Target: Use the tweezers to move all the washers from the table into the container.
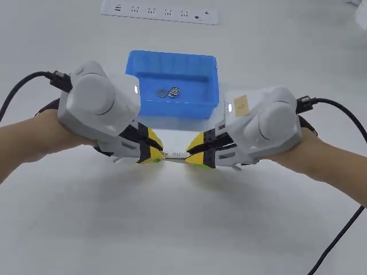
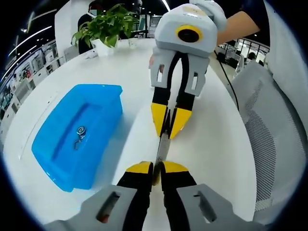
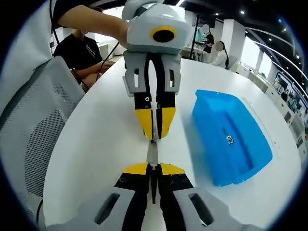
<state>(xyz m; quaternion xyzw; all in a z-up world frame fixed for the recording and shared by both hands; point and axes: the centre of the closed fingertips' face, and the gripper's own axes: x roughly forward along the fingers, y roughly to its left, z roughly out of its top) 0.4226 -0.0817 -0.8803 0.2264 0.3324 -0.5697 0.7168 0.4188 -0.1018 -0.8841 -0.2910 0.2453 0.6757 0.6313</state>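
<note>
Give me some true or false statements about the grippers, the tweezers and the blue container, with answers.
1. The left gripper and the right gripper each hold one end of the tweezers. True.
2. The container is empty. False: washers lie in it.
3. A power strip lies beyond the container. True.
4. The right gripper is wide open. False: it is shut on the tweezers.

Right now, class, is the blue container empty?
No, metal washers lie on the floor of the container.
</note>
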